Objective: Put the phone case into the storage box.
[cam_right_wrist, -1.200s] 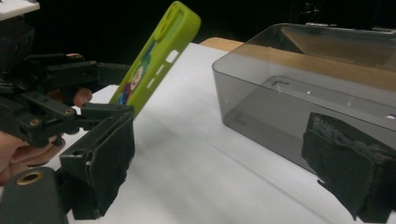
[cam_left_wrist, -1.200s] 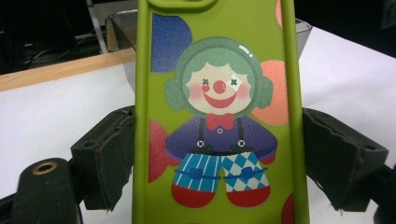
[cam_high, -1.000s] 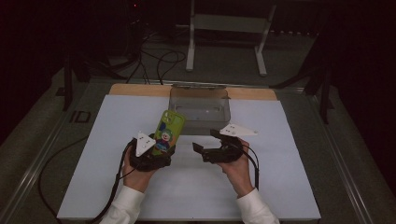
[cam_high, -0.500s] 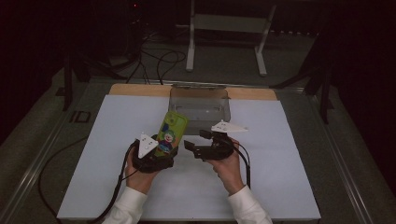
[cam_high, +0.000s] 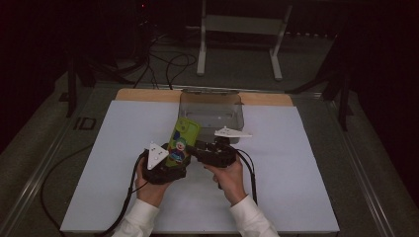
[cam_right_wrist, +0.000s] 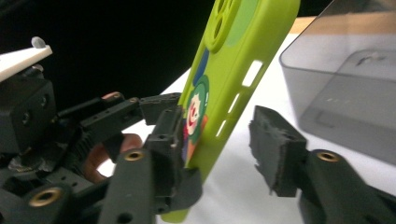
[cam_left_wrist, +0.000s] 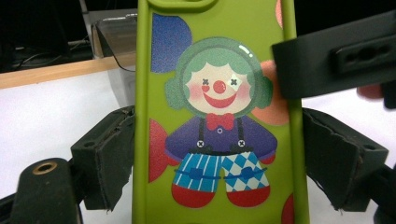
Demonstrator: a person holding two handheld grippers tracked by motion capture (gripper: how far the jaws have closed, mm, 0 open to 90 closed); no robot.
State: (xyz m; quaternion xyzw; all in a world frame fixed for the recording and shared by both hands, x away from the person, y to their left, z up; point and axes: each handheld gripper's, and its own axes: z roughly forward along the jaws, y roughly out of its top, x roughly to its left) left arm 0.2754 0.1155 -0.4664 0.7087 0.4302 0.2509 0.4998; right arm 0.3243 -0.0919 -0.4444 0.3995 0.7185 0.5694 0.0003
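With the left gripper [cam_high: 173, 160] clamped on the phone case [cam_high: 183, 140], the right gripper [cam_right_wrist: 224, 140], open astride its edge, should close squarely before any pull.

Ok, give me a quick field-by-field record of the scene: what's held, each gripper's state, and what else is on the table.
held item: green phone case with clown print, upright
left gripper: shut on the case's two side edges
right gripper: open, jaws either side of the case's edge, one jaw apart from it
nearby: clear smoky plastic box, behind the case
surface: white mat on the table
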